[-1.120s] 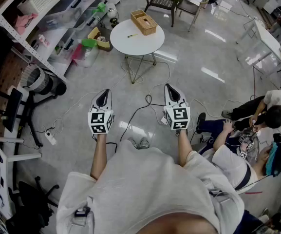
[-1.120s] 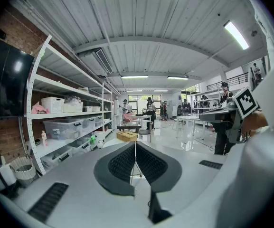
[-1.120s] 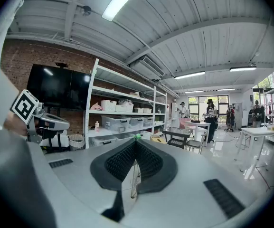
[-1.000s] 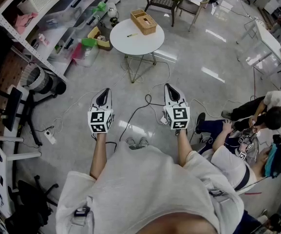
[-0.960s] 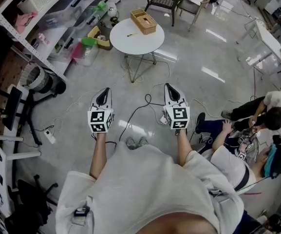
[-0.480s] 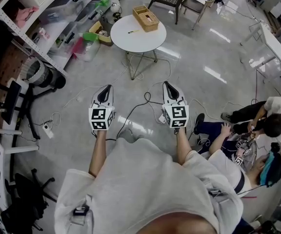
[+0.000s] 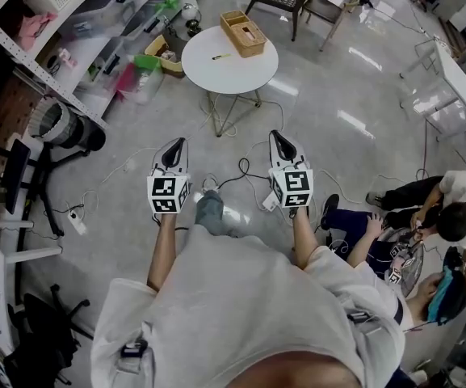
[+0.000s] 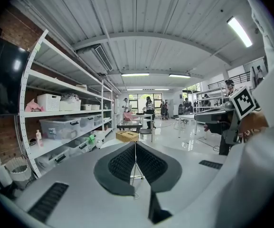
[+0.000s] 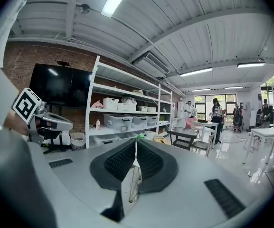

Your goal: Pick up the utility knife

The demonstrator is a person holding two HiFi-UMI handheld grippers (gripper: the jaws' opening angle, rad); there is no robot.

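Glossy floor point(image 7: 362, 71), wall shelving point(image 7: 83, 47), rnd table point(image 7: 241, 69).

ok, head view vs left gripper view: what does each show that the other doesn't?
Head view only: the utility knife on the round white table, floor cables, two people seated at right. Left gripper view only: ceiling lights, people standing far down the room, a close look at the left gripper with its jaws shut. Both: the wooden box, the shelving, the right gripper.

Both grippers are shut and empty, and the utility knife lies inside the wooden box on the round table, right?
No: the head view shows the utility knife on the bare top of the round table, beside the wooden box, not inside it. Left gripper and right gripper are shut and empty.
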